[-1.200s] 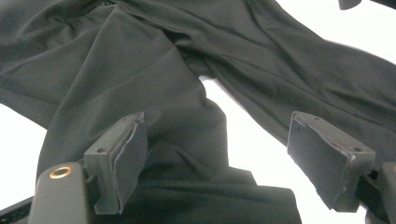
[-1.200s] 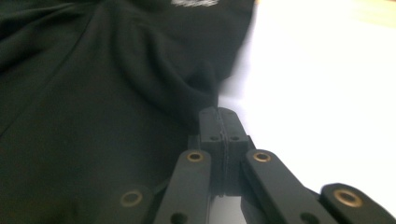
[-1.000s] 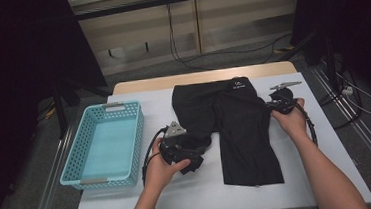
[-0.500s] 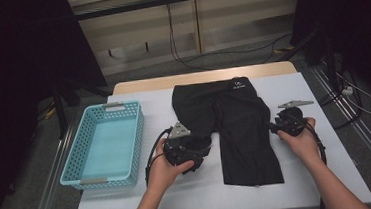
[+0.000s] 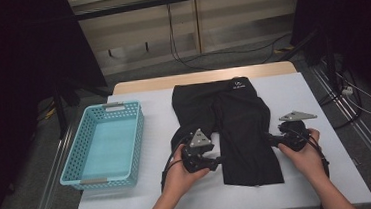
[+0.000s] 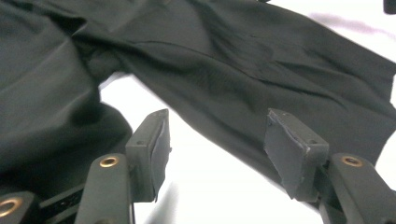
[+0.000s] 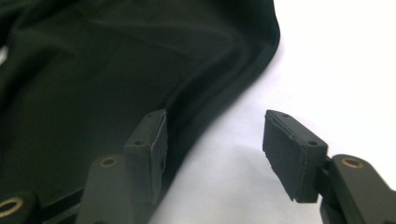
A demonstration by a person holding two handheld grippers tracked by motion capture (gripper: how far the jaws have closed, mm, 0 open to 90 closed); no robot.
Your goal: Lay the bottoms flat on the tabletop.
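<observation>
Black shorts (image 5: 240, 130) on desk (image 5: 303, 95): left tongs (image 6: 215, 144) closing, right tongs (image 7: 212, 149) opening, both unclenched at opposite edges; next, pinch hems.

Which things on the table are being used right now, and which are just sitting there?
In use:
- black shorts
- left gripper, jaws open at one leg edge
- right gripper, jaws open at the other edge

Just sitting there:
- blue basket, nothing in it
- table
</observation>
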